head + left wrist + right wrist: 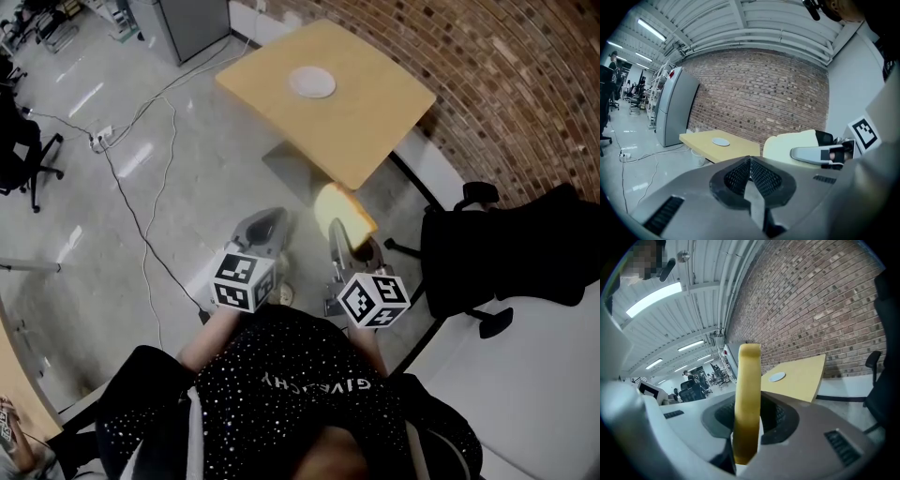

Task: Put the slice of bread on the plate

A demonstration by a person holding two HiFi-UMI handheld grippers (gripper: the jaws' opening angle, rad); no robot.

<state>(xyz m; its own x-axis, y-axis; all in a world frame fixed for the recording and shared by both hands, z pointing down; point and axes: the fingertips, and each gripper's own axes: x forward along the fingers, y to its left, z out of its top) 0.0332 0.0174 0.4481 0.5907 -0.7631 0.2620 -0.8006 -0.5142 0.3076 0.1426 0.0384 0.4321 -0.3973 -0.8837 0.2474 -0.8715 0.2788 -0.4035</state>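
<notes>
Jaws of our right gripper clamp the slice of bread, which we hold on edge in the air, short of the table. Jaws of our left gripper are pressed together with nothing between them; it rides just beside the right one. We list one round white plate lying on the yellow table, well apart from the bread. Around: brick wall, black office chair at our right, cables across the grey floor.
</notes>
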